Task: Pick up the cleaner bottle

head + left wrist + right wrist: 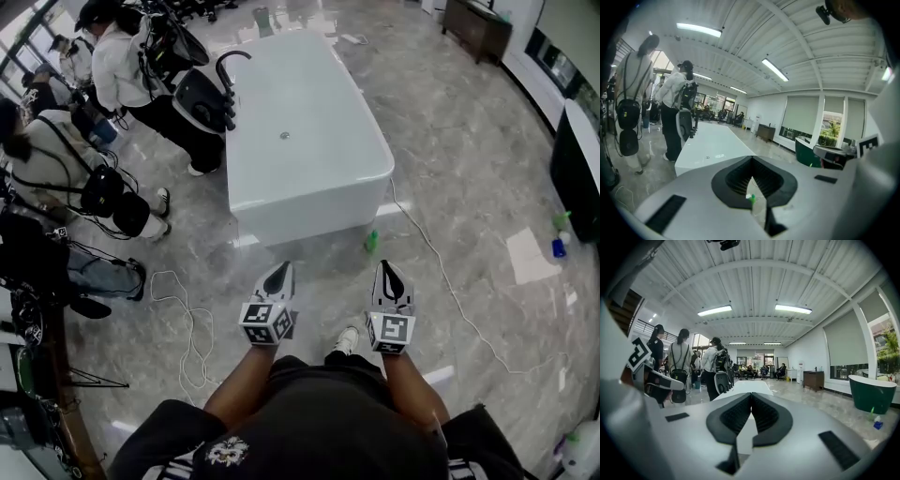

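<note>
The cleaner bottle (372,241) is small, with a green top, and stands on the marble floor by the near right corner of the white bathtub (309,141). In the left gripper view the bottle (751,199) shows low in the gap behind the jaw tips. My left gripper (280,268) is held in the air short of the tub, its jaws together and empty. My right gripper (387,267) hovers just short of the bottle, slightly to its right, also shut on nothing. Both point nearly level toward the tub, with the left gripper (751,165) and the right gripper (751,395) showing tips that meet.
Several people with backpacks (112,66) stand left of the tub beside a black faucet (230,66). Cables (187,328) snake over the floor left and right. Two more bottles (560,234) stand at the far right near a dark green tub (872,392).
</note>
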Demonstrator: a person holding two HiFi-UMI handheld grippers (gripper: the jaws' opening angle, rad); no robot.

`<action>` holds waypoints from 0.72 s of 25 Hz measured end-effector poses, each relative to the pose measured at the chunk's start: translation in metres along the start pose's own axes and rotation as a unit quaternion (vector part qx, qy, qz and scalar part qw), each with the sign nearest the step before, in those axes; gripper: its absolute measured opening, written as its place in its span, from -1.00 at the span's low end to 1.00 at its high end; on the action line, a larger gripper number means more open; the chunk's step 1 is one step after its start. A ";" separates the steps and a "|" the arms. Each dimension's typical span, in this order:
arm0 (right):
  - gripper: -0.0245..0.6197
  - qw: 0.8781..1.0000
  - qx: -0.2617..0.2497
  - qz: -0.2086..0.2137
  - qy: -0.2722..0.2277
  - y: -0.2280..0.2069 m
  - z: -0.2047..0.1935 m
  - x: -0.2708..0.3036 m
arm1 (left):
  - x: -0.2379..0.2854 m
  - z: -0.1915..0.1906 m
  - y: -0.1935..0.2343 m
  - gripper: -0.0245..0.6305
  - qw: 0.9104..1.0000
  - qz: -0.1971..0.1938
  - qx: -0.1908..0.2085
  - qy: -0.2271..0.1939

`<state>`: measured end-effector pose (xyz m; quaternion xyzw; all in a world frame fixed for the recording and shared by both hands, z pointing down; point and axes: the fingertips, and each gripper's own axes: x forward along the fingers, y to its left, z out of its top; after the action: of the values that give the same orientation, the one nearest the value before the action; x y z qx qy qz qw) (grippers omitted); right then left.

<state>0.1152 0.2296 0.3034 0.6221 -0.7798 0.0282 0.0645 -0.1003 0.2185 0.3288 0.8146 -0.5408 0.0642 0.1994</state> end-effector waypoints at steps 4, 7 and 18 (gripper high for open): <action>-0.88 1.000 -0.008 0.001 -0.004 -0.023 0.009 0.020 | 0.024 0.012 -0.007 -0.91 1.000 0.002 0.005 -0.006; -0.88 1.000 -0.008 0.001 -0.002 -0.033 0.011 0.031 | 0.038 0.025 -0.011 -0.91 1.000 -0.001 -0.004 -0.014; -0.88 0.999 0.006 -0.031 0.006 -0.043 0.013 0.107 | 0.120 0.059 0.014 -0.91 0.999 -0.040 0.010 -0.010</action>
<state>0.1326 0.1152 0.3038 0.6459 -0.7598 0.0344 0.0665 -0.0706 0.0877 0.3165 0.8383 -0.5088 0.0538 0.1881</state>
